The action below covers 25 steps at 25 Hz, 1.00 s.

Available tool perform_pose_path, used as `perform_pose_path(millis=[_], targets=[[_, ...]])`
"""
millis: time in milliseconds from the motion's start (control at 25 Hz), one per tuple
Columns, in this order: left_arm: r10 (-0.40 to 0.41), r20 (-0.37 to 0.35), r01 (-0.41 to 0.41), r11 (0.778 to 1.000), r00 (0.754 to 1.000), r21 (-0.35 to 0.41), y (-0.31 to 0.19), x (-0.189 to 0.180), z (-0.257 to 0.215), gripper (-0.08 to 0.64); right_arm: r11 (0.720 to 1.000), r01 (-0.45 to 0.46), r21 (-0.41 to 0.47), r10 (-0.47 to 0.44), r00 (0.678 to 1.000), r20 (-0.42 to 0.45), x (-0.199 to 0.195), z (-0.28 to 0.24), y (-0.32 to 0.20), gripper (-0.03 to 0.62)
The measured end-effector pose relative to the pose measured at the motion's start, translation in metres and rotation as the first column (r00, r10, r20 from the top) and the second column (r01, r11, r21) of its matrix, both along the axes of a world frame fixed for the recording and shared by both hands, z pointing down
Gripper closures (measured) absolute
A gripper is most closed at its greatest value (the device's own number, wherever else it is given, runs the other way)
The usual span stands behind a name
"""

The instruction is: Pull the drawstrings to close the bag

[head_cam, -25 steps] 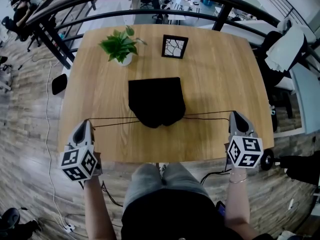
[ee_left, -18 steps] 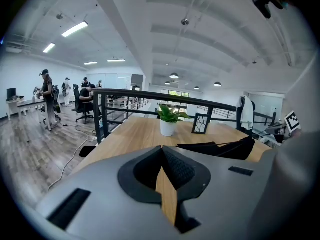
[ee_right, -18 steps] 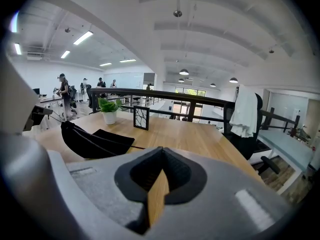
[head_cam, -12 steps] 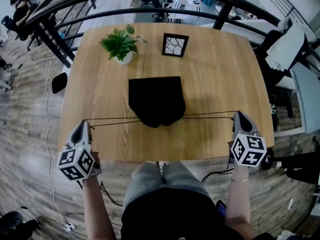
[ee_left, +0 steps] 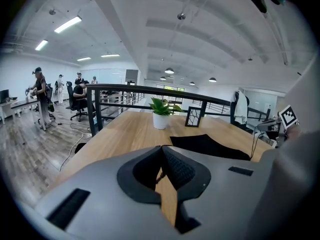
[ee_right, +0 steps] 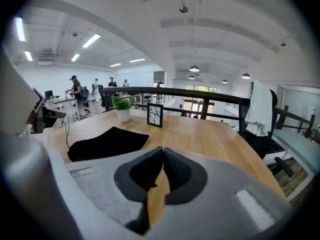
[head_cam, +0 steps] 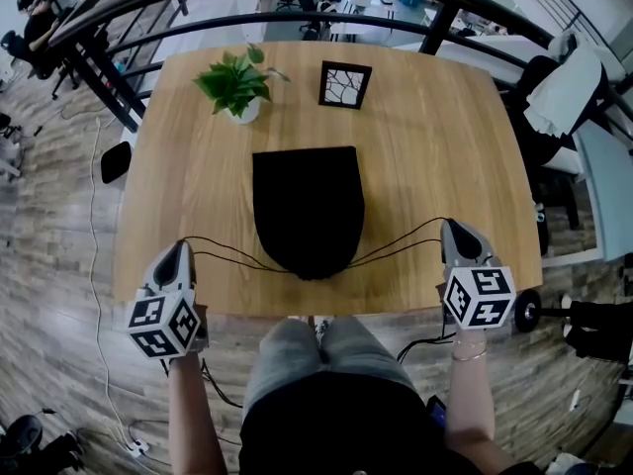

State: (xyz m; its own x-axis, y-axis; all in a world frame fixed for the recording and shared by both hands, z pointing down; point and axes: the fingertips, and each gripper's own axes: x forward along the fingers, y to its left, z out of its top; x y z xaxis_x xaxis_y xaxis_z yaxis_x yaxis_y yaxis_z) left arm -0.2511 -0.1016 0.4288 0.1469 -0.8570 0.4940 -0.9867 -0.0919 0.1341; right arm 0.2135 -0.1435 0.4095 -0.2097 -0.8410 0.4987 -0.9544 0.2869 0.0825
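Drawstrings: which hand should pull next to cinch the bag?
Right, likely: right gripper is shut on drawstrings that sag less than the left side's, so its pull should tighten the bag sooner.

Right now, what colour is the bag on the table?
The bag is plain black, with no pattern. The head view shows it best.

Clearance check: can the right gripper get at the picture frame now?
Probably yes: nothing stands on the table between the right gripper and the picture frame, but it's shut on a drawstring.

One bag [head_cam: 307, 206], one plant [head_cam: 235, 85], one frame [head_cam: 344, 84], one table [head_cam: 445, 146]. Two strings [head_cam: 396, 246] each side. Two grippers: left gripper [head_cam: 179, 247], right gripper [head_cam: 451, 226].
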Motion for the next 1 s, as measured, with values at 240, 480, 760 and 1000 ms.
perform_pose_path(millis=[240, 480, 760, 1000], targets=[[0.053, -0.028, -0.054, 0.998, 0.998, -0.039, 0.0, 0.023, 0.01, 0.522, 0.997, 0.065, -0.046, -0.065, 0.998, 0.008, -0.026, 0.015, 0.006, 0.558], [0.095, -0.054, -0.1, 0.991, 0.994, -0.09, 0.008, 0.042, 0.028, 0.459, 0.987, 0.105, -0.12, -0.103, 0.994, 0.029, -0.042, 0.041, 0.019, 0.543], [0.119, -0.105, -0.128, 0.989, 0.987, -0.08, 0.009, 0.058, 0.026, 0.431, 0.982, 0.155, -0.109, -0.151, 0.988, 0.044, -0.064, 0.035, 0.025, 0.506], [0.171, -0.114, -0.171, 0.985, 0.979, 0.008, -0.005, 0.075, -0.007, 0.431, 0.983, 0.184, -0.013, -0.183, 0.981, 0.068, -0.081, -0.002, 0.014, 0.507]])
